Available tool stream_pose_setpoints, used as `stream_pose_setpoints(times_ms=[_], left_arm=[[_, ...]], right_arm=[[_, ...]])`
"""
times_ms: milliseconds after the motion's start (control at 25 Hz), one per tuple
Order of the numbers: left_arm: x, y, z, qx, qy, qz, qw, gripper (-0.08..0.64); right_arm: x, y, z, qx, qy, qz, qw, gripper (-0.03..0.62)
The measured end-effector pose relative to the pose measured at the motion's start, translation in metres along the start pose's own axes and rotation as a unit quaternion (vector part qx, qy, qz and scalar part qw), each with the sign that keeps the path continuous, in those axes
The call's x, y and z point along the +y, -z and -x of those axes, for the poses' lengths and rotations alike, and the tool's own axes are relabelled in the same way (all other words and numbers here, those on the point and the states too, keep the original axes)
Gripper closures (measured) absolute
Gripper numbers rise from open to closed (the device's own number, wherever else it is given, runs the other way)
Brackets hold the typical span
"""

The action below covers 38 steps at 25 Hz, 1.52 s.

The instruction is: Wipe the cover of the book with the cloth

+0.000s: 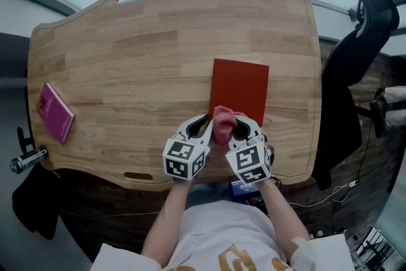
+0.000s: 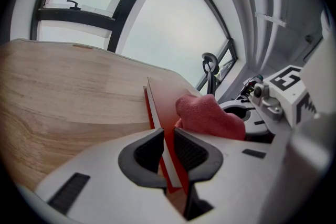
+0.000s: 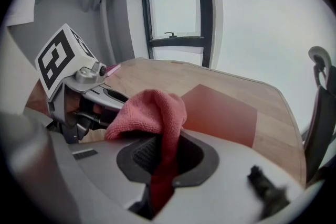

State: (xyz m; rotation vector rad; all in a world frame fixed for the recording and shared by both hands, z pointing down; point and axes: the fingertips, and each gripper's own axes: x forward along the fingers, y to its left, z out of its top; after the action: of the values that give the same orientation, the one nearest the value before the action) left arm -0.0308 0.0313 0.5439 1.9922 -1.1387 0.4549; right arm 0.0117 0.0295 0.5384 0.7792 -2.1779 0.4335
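Both abreast, left tongs [image 2: 167, 150] pinching book [image 1: 241, 89], right tongs [image 3: 164, 157] gripping cloth [image 3: 149, 110]

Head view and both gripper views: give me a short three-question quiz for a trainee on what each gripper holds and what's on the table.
1. True or false: the left gripper has its jaws closed on the red book.
2. Multiple choice: the right gripper holds A) a pen, B) the pink cloth, C) nothing.
3. Fill in: in the head view, the pink book lies near the ____ edge of the table.

Key: 1 true; 2 B; 3 left.
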Motion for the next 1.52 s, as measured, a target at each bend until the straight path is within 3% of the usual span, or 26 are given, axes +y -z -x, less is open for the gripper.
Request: stream_pose_setpoints(times_ms=[360, 600, 1080, 1520], left_arm=[[0.002, 0.0, 0.0, 0.0, -0.001, 0.021, 0.9998, 0.495], [0.002, 0.002, -0.002, 0.023, 0.017, 0.05, 0.9983, 0.495], [0.003, 0.002, -0.003, 0.031, 0.028, 0.058, 0.9974, 0.495], [0.003, 0.004, -0.006, 0.08, 0.074, 0.098, 0.9893, 0.495]], right_arm=[[-0.003, -0.005, -0.005, 0.004, -0.007, 0.003, 1.0, 0.534], [-0.007, -0.009, -0.008, 0.004, -0.009, 0.005, 1.0, 0.534], [-0.019, -0.022, -0.019, 0.002, -0.007, 0.011, 1.0, 0.534], [-0.032, -0.035, -0.028, 0.0, 0.001, 0.01, 1.0, 0.534]])
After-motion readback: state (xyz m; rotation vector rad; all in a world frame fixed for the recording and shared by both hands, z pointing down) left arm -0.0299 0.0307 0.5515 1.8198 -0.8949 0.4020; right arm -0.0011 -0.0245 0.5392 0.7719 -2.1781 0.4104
